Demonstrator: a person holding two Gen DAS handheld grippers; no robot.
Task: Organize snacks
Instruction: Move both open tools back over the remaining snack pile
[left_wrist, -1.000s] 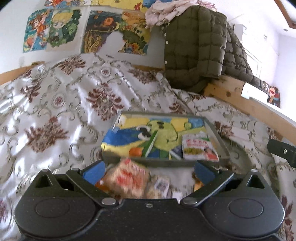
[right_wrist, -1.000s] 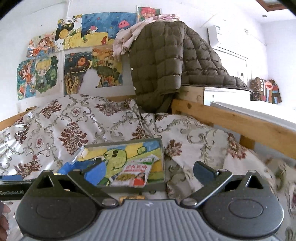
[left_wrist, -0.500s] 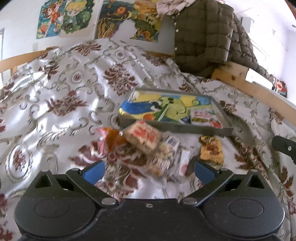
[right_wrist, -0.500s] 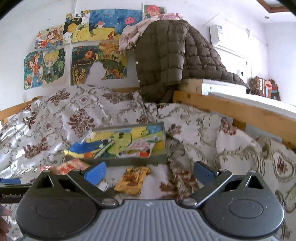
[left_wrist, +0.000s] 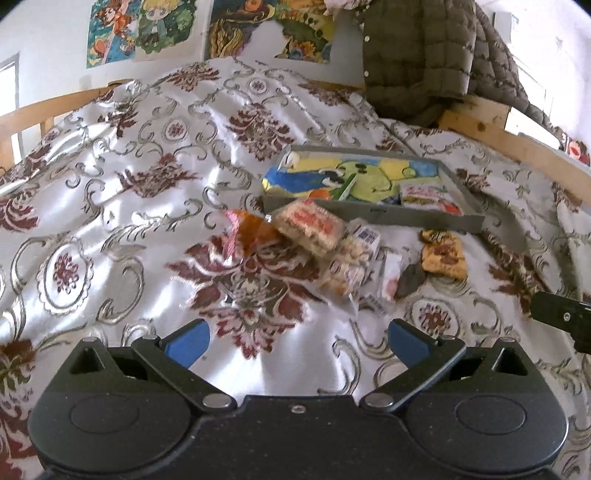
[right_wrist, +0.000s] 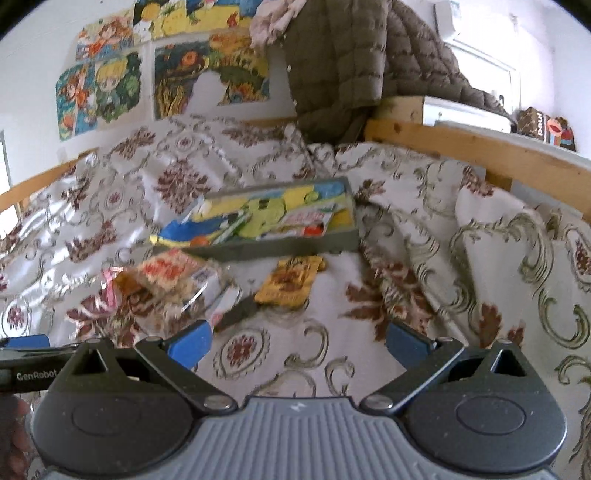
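Note:
A grey tray (left_wrist: 373, 214) with a cartoon-print floor lies on the bed and holds a red-and-white snack packet (left_wrist: 428, 195). In front of it lie loose snacks: a red-labelled cracker pack (left_wrist: 310, 226), an orange bag (left_wrist: 251, 230), a clear pack of small biscuits (left_wrist: 351, 262) and a yellow-brown packet (left_wrist: 443, 256). My left gripper (left_wrist: 297, 341) is open and empty, well short of the snacks. My right gripper (right_wrist: 299, 343) is open and empty, facing the yellow-brown packet (right_wrist: 290, 282) and the tray (right_wrist: 273, 249).
The floral satin bedspread (left_wrist: 147, 184) is rumpled and rises behind the tray. A wooden bed rail (right_wrist: 472, 151) runs along the right. A brown padded jacket (left_wrist: 424, 55) hangs at the back. The left gripper's body (right_wrist: 22, 365) shows at the right view's left edge.
Both grippers have pulled back and up from the tray. The loose snacks, close under the left gripper a second ago, now lie farther ahead of both. Both stay open.

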